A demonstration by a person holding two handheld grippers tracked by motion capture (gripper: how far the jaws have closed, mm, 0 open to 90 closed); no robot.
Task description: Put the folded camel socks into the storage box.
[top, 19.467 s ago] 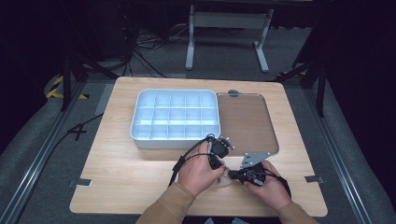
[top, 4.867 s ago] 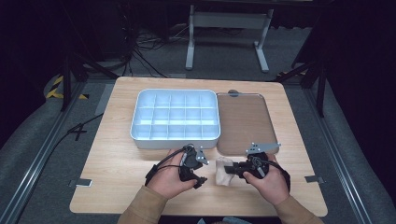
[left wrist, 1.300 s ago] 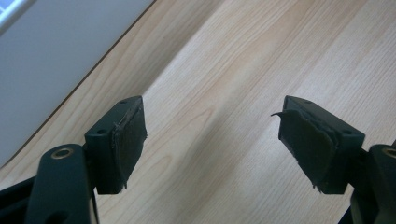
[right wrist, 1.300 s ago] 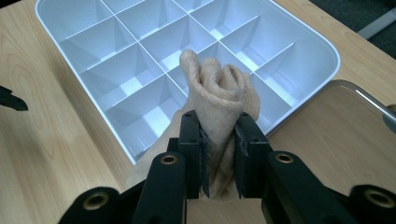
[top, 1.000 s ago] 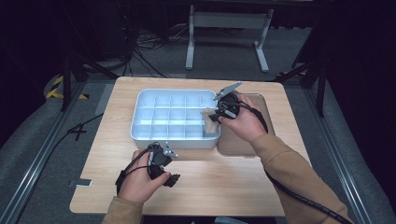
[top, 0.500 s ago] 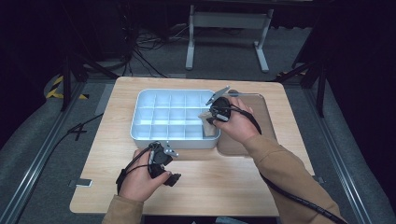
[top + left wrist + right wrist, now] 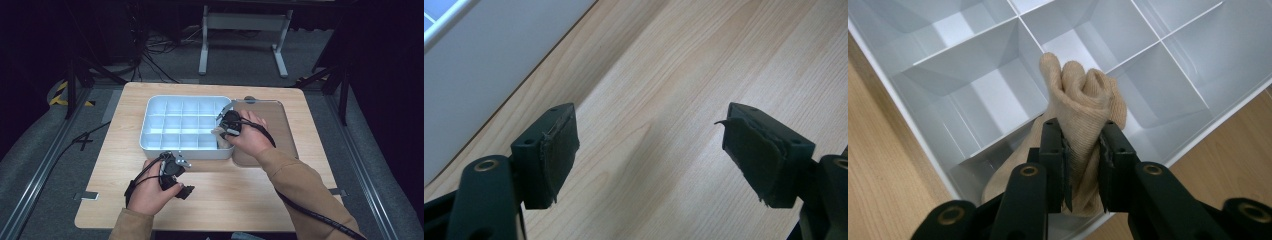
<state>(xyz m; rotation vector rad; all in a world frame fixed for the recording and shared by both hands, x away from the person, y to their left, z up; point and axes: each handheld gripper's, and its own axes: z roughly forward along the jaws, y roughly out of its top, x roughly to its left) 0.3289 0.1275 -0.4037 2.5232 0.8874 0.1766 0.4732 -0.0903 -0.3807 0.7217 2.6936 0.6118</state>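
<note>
1. The right gripper [image 7: 1082,170] clamps a bunched beige sock [image 7: 1082,107] at frame centre, over the white divided tray [image 7: 973,95]
2. The left gripper [image 7: 651,155] gapes wide, nothing between, above the wooden table [image 7: 664,75]

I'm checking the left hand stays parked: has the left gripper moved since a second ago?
No. In the high view the left gripper sits at the same spot just below the white tray's front-left wall, as before.
</note>
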